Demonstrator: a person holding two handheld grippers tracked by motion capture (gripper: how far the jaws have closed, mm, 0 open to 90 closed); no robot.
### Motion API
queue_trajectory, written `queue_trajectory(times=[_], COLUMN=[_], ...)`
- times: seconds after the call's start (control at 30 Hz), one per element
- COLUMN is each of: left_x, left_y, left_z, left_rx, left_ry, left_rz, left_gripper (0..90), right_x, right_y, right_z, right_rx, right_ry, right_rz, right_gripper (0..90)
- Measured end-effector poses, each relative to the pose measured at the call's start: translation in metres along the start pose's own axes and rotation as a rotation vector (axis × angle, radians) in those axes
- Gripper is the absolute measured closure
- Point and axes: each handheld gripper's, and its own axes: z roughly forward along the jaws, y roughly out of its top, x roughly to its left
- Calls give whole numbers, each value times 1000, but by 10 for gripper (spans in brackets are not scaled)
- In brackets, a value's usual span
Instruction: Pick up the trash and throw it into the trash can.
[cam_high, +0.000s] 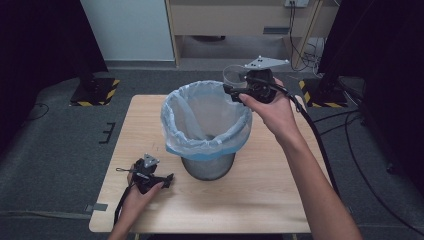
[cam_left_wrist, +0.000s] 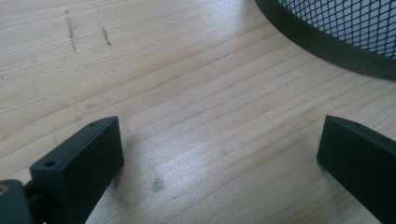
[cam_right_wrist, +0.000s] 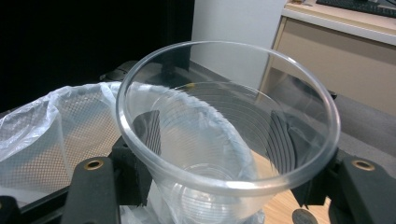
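The clear ribbed plastic cup (cam_right_wrist: 224, 140) sat upright between the jaws of my right gripper (cam_high: 235, 85), which I held raised at the far right edge of the bin's mouth. The jaws pressed against the cup's sides just below its rolled rim, and its mouth faced up toward the camera on that gripper. In the high view the cup (cam_high: 232, 76) showed as a pale shape just beyond my right hand (cam_high: 272, 107), above the rim of the black wire-mesh wastebasket (cam_high: 207, 167). A pale blue translucent plastic liner (cam_high: 205, 120) was folded over that basket's rim. The basket stood near the middle of the light wooden table (cam_high: 260, 190). My left gripper (cam_high: 167, 181) lay low on the table at the near left, just beside the basket's base (cam_left_wrist: 327, 46), its jaws spread wide with bare wood between them.
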Motion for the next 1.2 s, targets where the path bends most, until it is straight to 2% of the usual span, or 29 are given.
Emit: queue_trajectory(times=[0.77,1.03,1.2], left_x=[0,0,0], left_y=[0,0,0], left_z=[0,0,0], left_rx=[0,0,0], left_ry=[0,0,0], left_rz=[0,0,0], left_gripper=[0,0,0], right_x=[10,15,17], right_y=[-6,-9,-11], right_z=[9,13,15], right_rx=[26,50,64], right_ry=[44,62,69], right_rz=[-26,-39,-40], right_gripper=[345,331,292])
